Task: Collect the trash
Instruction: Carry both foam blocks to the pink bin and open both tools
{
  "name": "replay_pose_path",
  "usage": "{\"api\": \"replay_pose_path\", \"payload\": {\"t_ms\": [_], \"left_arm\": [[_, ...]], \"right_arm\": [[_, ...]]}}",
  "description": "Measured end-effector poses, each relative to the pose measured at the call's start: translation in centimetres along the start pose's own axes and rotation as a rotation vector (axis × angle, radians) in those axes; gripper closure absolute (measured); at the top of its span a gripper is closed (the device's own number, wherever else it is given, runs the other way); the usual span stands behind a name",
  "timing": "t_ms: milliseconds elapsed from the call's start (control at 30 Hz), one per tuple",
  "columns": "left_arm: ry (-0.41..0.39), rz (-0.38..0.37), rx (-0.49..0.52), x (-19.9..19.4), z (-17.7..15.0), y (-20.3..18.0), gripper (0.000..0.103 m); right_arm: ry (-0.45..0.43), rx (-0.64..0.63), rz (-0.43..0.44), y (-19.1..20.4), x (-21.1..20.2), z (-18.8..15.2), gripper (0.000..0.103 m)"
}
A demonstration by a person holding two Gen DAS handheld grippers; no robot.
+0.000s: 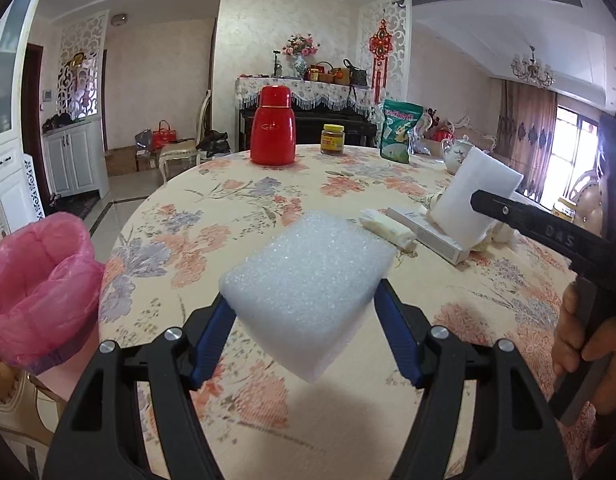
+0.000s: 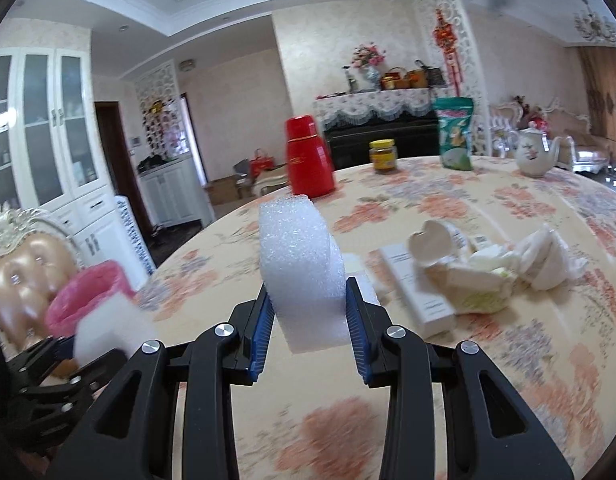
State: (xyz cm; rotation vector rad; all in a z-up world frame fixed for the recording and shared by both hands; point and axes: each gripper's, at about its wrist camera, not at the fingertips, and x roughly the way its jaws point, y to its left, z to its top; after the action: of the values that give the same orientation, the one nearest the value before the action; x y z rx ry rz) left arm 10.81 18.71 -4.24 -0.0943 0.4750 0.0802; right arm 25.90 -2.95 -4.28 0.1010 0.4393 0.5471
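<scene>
Both claws pinch foam: left gripper (image 1: 306, 308) clamps a flat foam pad (image 1: 308, 284) near the table's (image 1: 180, 208) left edge by the pink bin (image 1: 36, 280), right gripper (image 2: 310, 312) squeezes an upright foam block (image 2: 300, 264); soft foam could slip and miss the bin.

The left gripper (image 1: 308, 308) is showing black arms, blue pads and round silver screws. The right gripper (image 2: 310, 316) is looking the same. White letters are showing on its black side.
</scene>
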Motion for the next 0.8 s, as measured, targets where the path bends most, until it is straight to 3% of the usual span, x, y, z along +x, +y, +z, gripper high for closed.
{"api": "replay_pose_path", "payload": {"t_ms": [567, 800], "left_arm": [[-0.003, 0.095, -0.075, -2.9, -1.2, 5.9, 0.035], [-0.024, 0.184, -0.108, -4.6, -0.6, 9.4, 0.035]], "right_arm": [[0.123, -0.076, 0.178, 8.8, 1.9, -2.3, 0.069], [0.174, -0.102, 0.251, 12.0, 4.2, -2.4, 0.069]]}}
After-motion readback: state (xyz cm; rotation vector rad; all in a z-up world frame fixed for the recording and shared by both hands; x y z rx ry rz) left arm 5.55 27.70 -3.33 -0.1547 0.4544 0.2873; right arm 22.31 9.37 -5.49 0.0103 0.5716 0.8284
